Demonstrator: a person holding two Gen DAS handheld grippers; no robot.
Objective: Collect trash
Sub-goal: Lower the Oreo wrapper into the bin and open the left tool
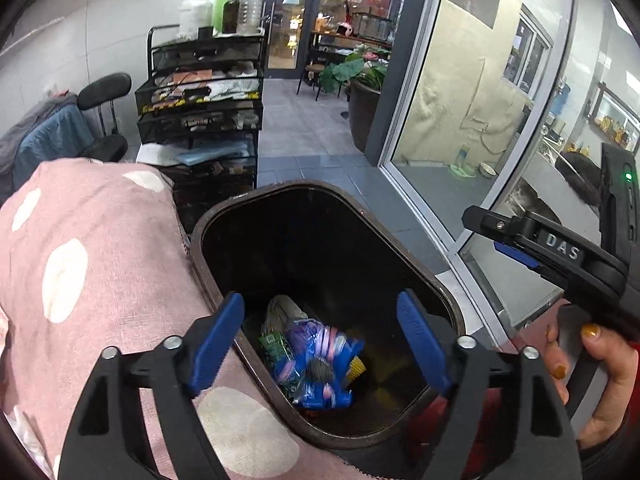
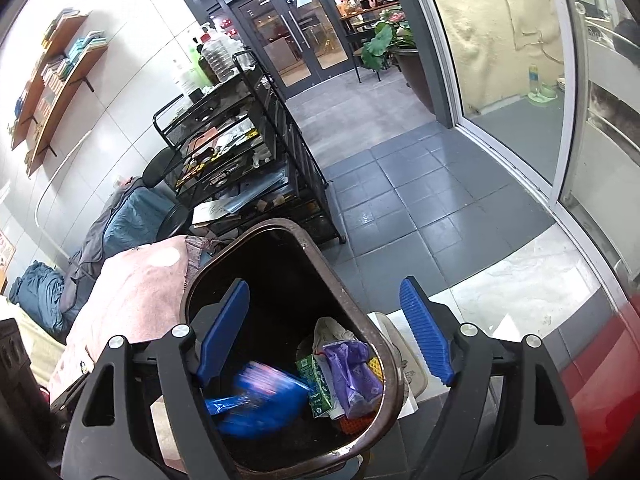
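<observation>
While the pink spotted cloth (image 1: 100, 264) presses against the brown bin (image 1: 452, 312) on one side and a black wire rack (image 1: 200, 120) stands behind, your left gripper (image 1: 320, 340) and right gripper (image 2: 324, 328) hang spread wide and empty above it. Blue wrapper (image 2: 256, 400), green carton (image 2: 316, 384) and purple bag (image 2: 352, 372) lie inside.

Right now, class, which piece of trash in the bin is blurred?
The blue wrapper, smeared beside the sharp green carton and purple bag.
</observation>
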